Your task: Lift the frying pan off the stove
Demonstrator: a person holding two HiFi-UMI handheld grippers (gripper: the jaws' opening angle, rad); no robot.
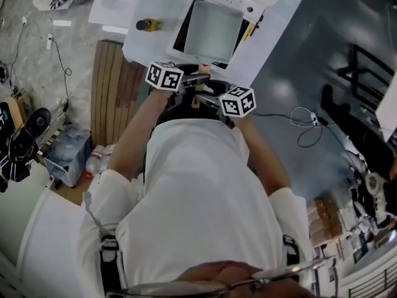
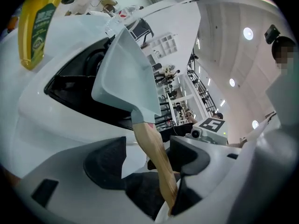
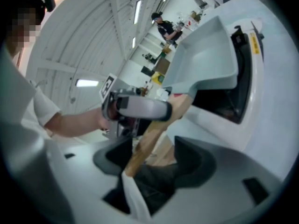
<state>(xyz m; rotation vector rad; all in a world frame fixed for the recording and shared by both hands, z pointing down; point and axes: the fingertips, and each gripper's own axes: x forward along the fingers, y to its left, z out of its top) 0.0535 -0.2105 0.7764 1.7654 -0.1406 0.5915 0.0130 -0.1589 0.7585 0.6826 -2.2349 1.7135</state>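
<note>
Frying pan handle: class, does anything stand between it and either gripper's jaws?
Nothing visible does. The wooden handle of the frying pan already runs between the open jaws of the left gripper and of the right gripper. Neither pair seems to press on it.

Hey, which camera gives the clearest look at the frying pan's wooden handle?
The left gripper view: the wooden handle runs unblocked from the frying pan down between the open jaws. The right gripper view shows it blurred, partly crossed by the left gripper. The head view shows at most a sliver.
</note>
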